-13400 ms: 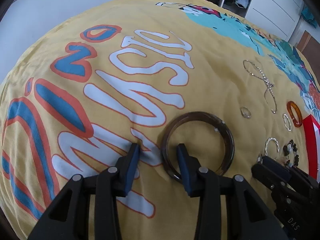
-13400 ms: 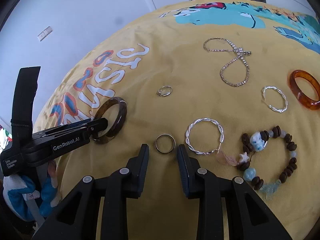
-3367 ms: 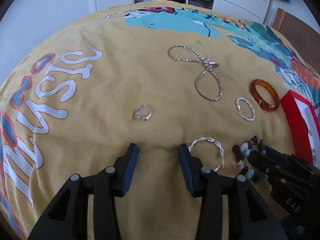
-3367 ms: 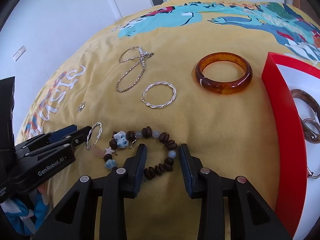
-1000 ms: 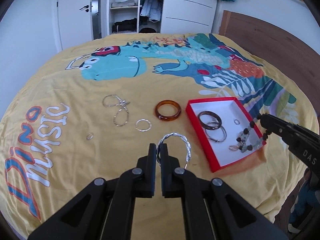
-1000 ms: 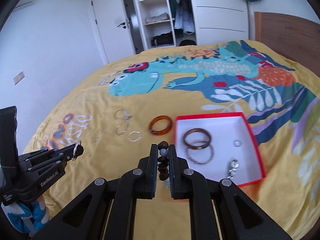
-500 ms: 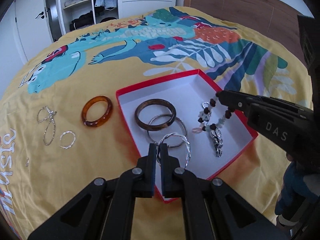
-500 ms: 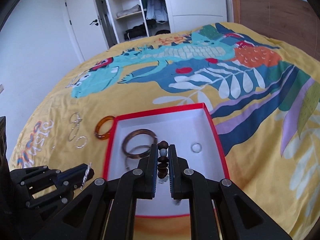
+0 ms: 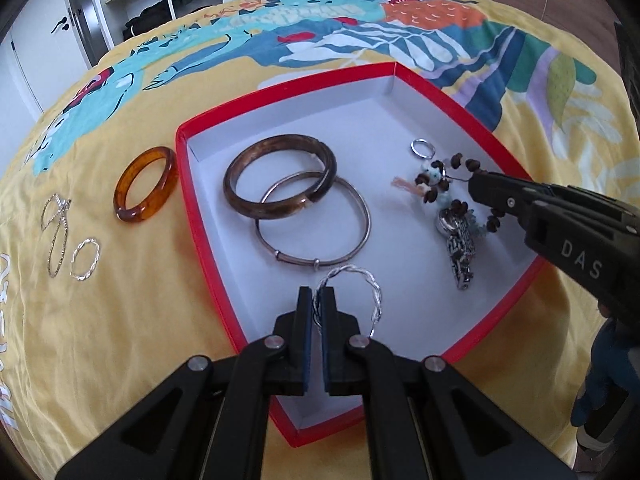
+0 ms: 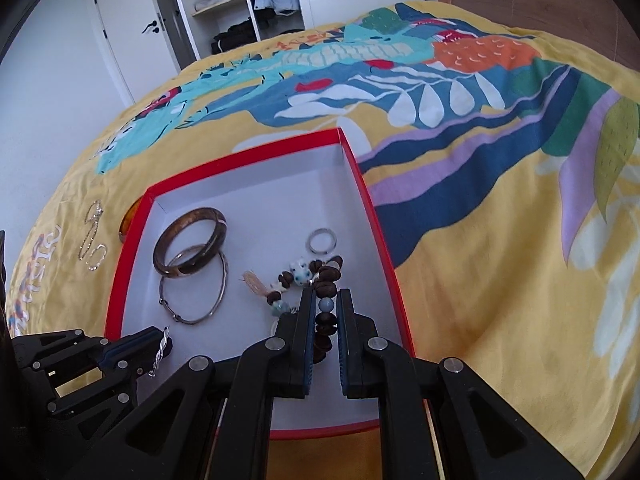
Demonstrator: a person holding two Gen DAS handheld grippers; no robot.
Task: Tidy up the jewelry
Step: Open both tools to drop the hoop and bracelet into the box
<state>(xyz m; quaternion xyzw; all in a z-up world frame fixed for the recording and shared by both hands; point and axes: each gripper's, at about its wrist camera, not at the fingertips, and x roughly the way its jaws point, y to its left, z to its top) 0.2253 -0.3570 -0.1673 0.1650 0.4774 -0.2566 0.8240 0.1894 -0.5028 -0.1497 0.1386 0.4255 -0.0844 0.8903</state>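
Observation:
A red box with a white inside [image 9: 200, 216] [image 10: 132, 240] lies on the yellow bedspread. My left gripper [image 9: 318, 300] [image 10: 158, 344] is shut on a twisted silver bangle [image 9: 362, 280] [image 10: 160, 350] and hangs over the box's near part. My right gripper [image 10: 325, 300] [image 9: 474, 182] is shut on a brown and blue bead bracelet [image 10: 326, 280] [image 9: 434, 184], whose loose end trails onto the box floor. In the box lie a dark brown bangle [image 9: 276, 178] [image 10: 188, 240], a thin silver bangle [image 9: 320, 224] [image 10: 196, 288], a small ring [image 9: 422, 148] [image 10: 322, 240] and a silver chain piece [image 9: 460, 252].
Left of the box on the bedspread lie an amber bangle [image 9: 144, 184] [image 10: 128, 220], a small twisted silver hoop [image 9: 85, 259] [image 10: 96, 256] and a rhinestone chain [image 9: 56, 228] [image 10: 91, 228]. An open wardrobe [image 10: 248, 4] stands behind the bed. A gloved hand [image 9: 608, 364] holds the right gripper.
Both grippers have come down and closer over the red box, each still carrying its piece. The bead bracelet's hanging end now reaches the box floor.

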